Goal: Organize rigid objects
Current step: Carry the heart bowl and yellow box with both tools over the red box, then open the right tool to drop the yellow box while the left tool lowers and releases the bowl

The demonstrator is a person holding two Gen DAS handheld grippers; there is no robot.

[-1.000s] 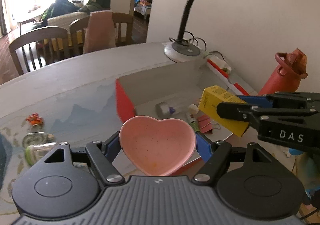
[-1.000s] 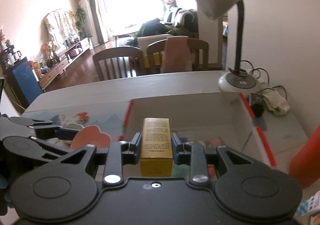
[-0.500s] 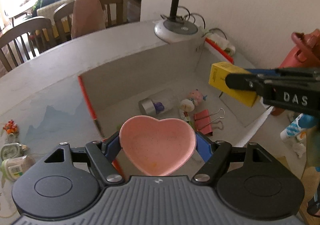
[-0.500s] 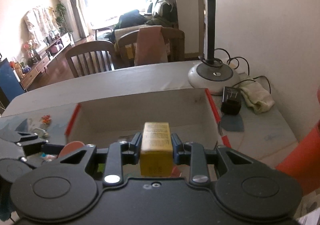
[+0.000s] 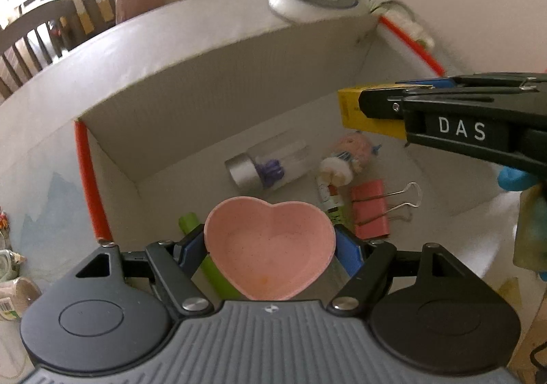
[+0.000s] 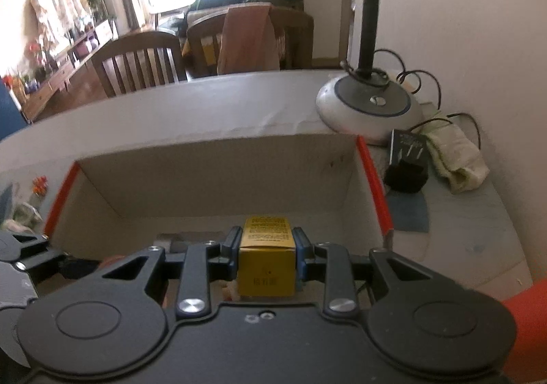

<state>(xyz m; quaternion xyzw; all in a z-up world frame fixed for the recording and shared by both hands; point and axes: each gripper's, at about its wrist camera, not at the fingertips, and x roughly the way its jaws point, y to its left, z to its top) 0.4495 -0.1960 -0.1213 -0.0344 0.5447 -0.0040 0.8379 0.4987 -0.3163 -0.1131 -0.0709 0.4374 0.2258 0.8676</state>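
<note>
Between the left jaws sits a pale pink, finely speckled heart-shaped bowl [image 5: 270, 244]; between the right jaws, a yellow box [image 6: 266, 257] with black print. Beyond, a grey-walled, red-edged cardboard box [image 5: 212, 117].

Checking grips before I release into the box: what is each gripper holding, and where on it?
Left gripper clamps the pink heart-shaped bowl across its two side lobes. Right gripper clamps the yellow carton by its long side faces, near one end.

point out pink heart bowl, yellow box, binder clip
pink heart bowl [image 5: 270, 247], left wrist view, inner floor.
yellow box [image 6: 267, 262], right wrist view, near end face.
binder clip [image 5: 371, 209], left wrist view, pink body.
</note>
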